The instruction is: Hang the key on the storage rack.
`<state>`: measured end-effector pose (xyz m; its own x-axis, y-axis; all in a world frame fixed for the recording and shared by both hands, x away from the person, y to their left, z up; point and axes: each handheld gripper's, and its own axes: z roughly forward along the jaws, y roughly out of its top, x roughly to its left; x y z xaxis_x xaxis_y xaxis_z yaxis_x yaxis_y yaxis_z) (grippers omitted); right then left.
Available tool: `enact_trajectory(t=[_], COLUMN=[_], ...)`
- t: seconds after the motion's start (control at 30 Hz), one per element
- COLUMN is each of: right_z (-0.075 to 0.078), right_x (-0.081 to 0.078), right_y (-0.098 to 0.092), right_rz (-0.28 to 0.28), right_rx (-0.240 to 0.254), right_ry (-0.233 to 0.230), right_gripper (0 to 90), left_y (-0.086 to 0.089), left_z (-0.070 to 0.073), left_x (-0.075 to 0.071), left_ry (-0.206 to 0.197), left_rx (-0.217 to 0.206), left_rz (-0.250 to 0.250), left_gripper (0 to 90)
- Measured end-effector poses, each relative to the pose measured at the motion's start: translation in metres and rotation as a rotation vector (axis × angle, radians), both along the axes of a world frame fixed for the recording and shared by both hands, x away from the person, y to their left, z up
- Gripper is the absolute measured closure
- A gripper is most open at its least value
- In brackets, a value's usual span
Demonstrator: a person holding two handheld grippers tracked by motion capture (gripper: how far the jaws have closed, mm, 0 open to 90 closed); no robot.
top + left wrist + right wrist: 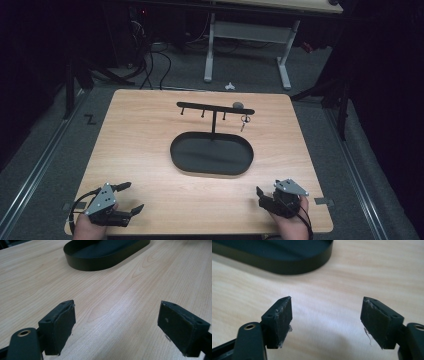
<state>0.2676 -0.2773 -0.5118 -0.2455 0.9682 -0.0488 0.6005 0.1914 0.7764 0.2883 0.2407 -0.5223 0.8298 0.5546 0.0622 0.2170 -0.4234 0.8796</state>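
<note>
High view: key (244,120) hangs from rack (215,108); no legible writing.

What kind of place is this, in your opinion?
Probably a lab or workshop: a wooden table with a black rack and tray, cables on the grey floor, and another desk's white legs behind.

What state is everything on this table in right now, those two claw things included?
Left gripper: open, nothing between the jaws, low over the table's near left corner.
Right gripper: open, nothing between the jaws, low over the near right corner.
Tray: empty, flat on the table.
Rack: upright at the tray's far rim.
Keys: hanging from the rack's right end.
Grey lump: resting on top of the rack's right end.
Table: bare wood around the tray.
</note>
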Motion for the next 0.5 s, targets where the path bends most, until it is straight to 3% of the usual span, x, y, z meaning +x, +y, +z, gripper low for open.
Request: enact_trajectory(t=[0.1,0.33,0.5], right_z=[-0.01,-0.009,-0.007], right_x=[-0.001,0.003,0.003], right_y=[0.004,0.012,0.01], right_rz=[0.008,0.008,-0.016], right_rx=[0.023,-0.02,-0.009], right_ry=[0.07,0.045,0.051], right_gripper=[24.8,23.9,25.2], left_y=[-0.001,0.0,0.002], left_z=[0.001,0.001,0.001], left_x=[0.001,0.001,-0.001], left_ry=[-0.003,-0.007,-0.006], left_rx=[-0.004,-0.005,-0.003], left_rz=[-0.002,-0.005,-0.001], left_gripper=[15.3,15.3,15.3])
